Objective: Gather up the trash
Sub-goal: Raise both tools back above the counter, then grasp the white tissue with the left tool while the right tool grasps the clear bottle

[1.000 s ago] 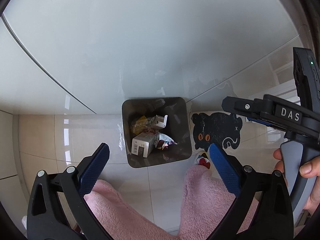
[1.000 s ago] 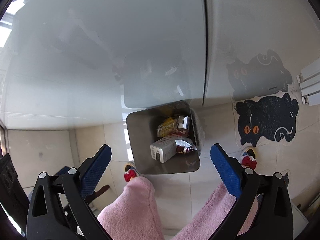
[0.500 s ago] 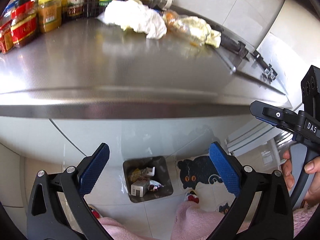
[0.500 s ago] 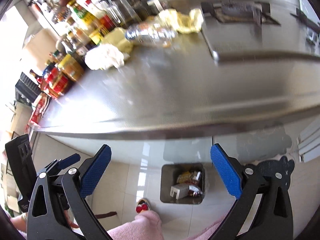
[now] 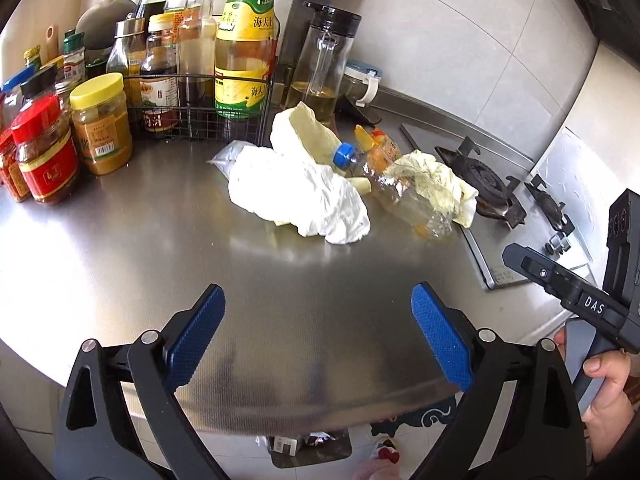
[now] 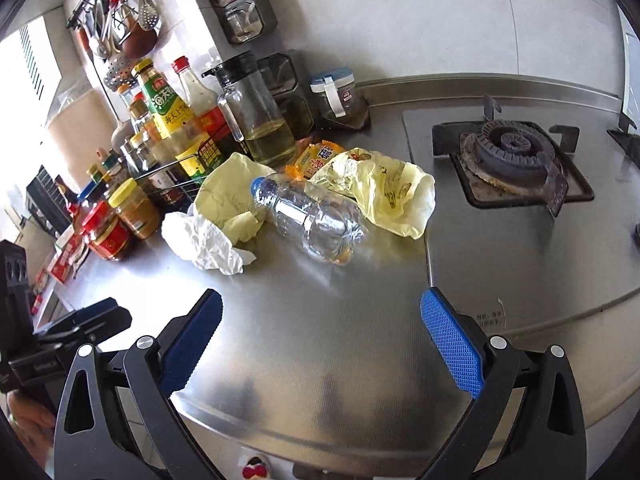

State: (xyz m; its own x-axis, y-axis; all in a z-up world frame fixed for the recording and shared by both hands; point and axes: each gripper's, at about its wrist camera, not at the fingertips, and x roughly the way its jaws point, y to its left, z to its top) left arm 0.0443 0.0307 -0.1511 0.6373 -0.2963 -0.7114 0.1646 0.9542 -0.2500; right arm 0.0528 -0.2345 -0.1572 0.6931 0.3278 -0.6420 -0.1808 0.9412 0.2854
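Trash sits in a heap on the steel counter (image 5: 120, 240), taken here as landmark. Left of heap: sauce jars (image 5: 102, 120). In heap, left to right: crumpled white paper (image 5: 304, 200), clear plastic bottle (image 6: 312, 216), yellow bag (image 6: 384, 196). Right of heap: gas burner (image 6: 508, 152). Left gripper (image 5: 318, 338) jaws wide, having just narrowed slightly, nothing between. Right gripper (image 6: 322, 346) jaws wide, empty.

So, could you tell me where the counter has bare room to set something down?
The steel counter is bare along its near edge, from the trash pile to the grippers. Crowded: the jars and bottle rack at the back left, the tissue, bottle and yellow bags mid-counter. The stove fills the right.
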